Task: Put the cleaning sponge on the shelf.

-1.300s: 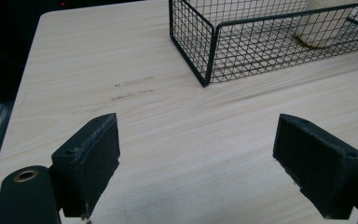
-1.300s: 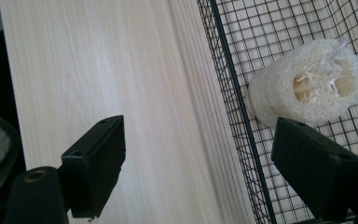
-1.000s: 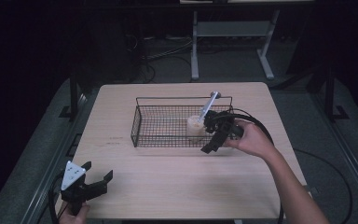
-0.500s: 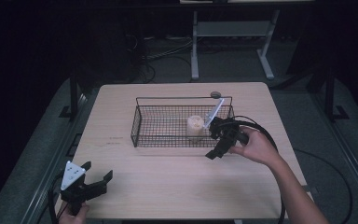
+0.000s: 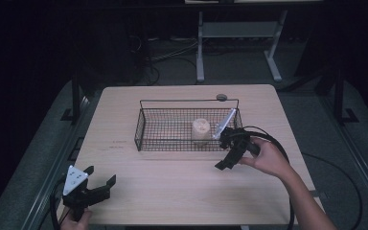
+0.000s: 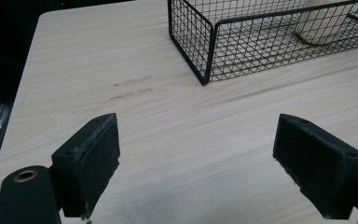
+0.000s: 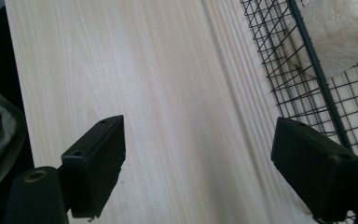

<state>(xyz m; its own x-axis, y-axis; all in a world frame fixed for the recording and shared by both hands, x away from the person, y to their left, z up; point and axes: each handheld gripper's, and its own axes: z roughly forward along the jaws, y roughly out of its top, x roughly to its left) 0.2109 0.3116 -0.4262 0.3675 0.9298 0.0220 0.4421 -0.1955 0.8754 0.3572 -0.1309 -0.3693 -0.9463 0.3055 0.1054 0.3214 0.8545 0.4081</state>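
Right gripper (image 5: 226, 154) jaws wide apart, nothing between them, hanging over bare table (image 5: 182, 191) just outside the basket's (image 5: 187, 125) near right corner. In the right gripper view, basket mesh runs right beside one pad (image 7: 314, 175). Cream cup (image 5: 201, 130) stands upright inside the basket, just past that gripper. Left gripper (image 5: 95, 184) jaws also wide apart, empty, at the table's near left corner, well apart from the basket. No readable writing or labels on anything.
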